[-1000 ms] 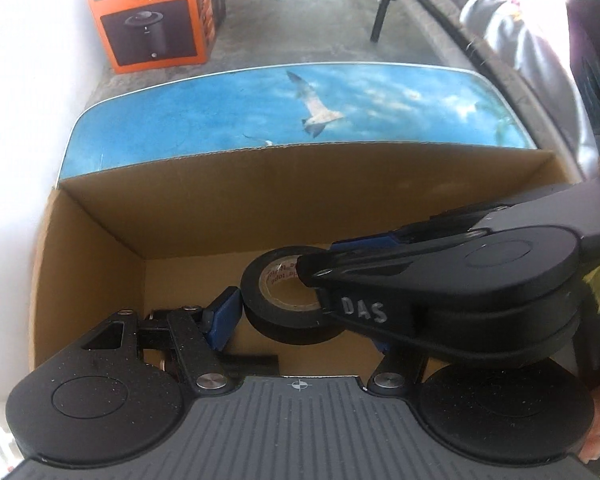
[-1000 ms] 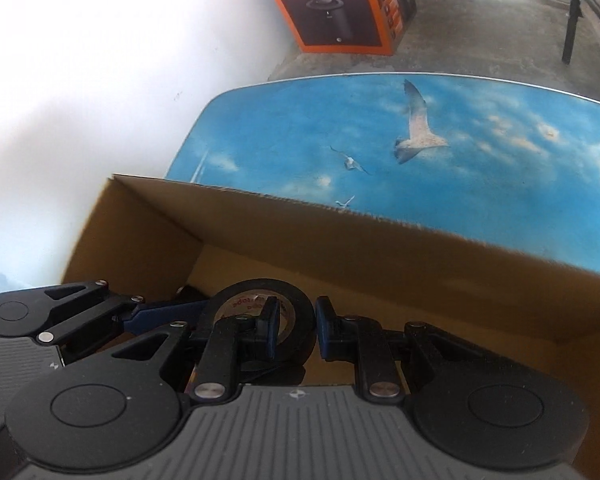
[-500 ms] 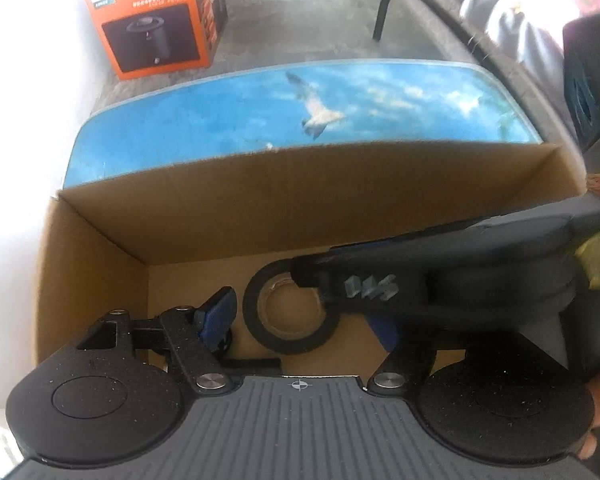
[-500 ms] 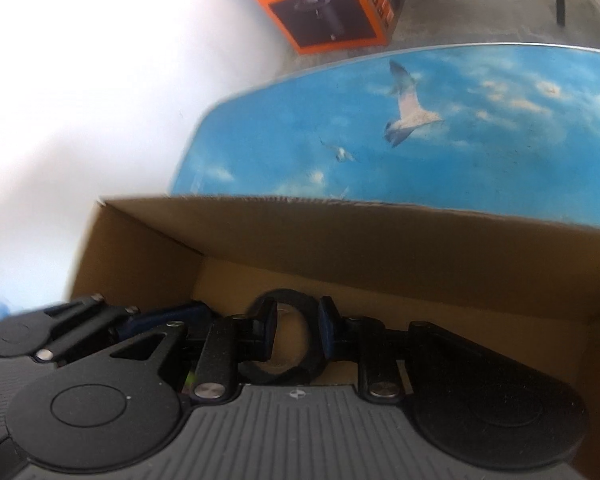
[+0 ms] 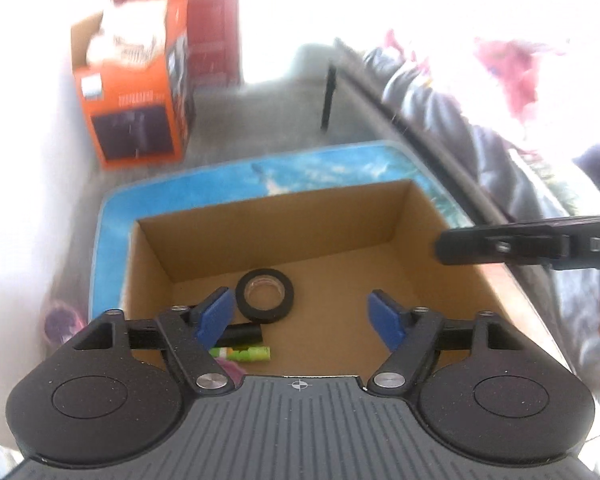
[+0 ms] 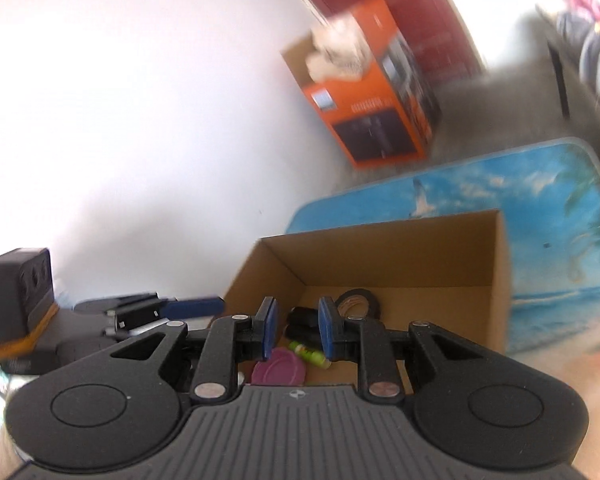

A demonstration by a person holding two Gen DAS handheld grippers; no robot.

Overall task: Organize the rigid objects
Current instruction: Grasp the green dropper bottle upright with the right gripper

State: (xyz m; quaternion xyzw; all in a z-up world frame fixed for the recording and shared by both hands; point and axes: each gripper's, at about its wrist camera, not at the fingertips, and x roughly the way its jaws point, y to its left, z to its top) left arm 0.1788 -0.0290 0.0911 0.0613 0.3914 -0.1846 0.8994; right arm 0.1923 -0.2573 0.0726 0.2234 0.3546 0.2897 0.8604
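Note:
A black tape roll [image 5: 265, 295] lies flat on the floor of the open cardboard box [image 5: 276, 224], apart from both grippers. Nearer in the box lie a black cylinder [image 5: 242, 334], a green stick [image 5: 250, 354] and a purple lid [image 6: 280, 368]. My left gripper [image 5: 300, 316] hovers above the box's near side; its jaws are opening and nothing is between them. My right gripper [image 6: 297, 328] is raised over the near edge of the box [image 6: 380, 248], its blue pads close together and empty. The tape roll [image 6: 358, 300] shows just beyond them. The right gripper's arm [image 5: 500, 246] crosses the right of the left wrist view.
The box stands on a table top printed with blue sky and seagulls [image 5: 112, 240]. An orange carton [image 5: 136, 120] sits on the floor beyond, by a white wall. A dark sofa with clothes [image 5: 440, 112] runs along the right. The left gripper's finger [image 6: 192, 306] shows left of the box.
Both grippers have risen and pulled back out of the box. The right gripper has let go of the tape roll, which now lies flat. The left jaws have widened.

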